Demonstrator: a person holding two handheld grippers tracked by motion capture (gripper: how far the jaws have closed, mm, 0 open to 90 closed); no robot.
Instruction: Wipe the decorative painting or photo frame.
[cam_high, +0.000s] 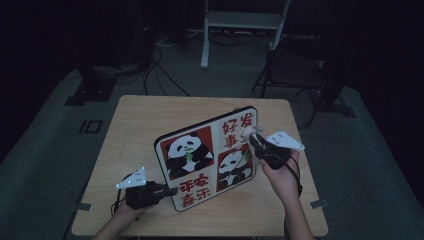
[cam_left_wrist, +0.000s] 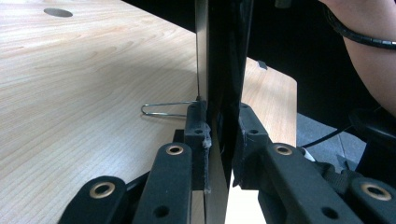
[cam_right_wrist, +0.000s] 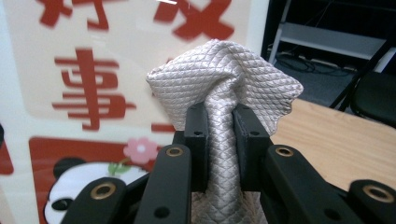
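At table's left front, left hand-held gripper clamped tight on the lower corner edge of the panda board, which stands propped upright on the table. Board's red writing: 好发事 above, 平安喜乐 below. Right hand-held gripper pinches a bunched grey quilted cloth, held against the board's upper right face.

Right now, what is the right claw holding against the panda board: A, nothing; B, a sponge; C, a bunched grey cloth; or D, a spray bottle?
C: in the right gripper view the right claw is shut on a bunched grey cloth by the panda board.
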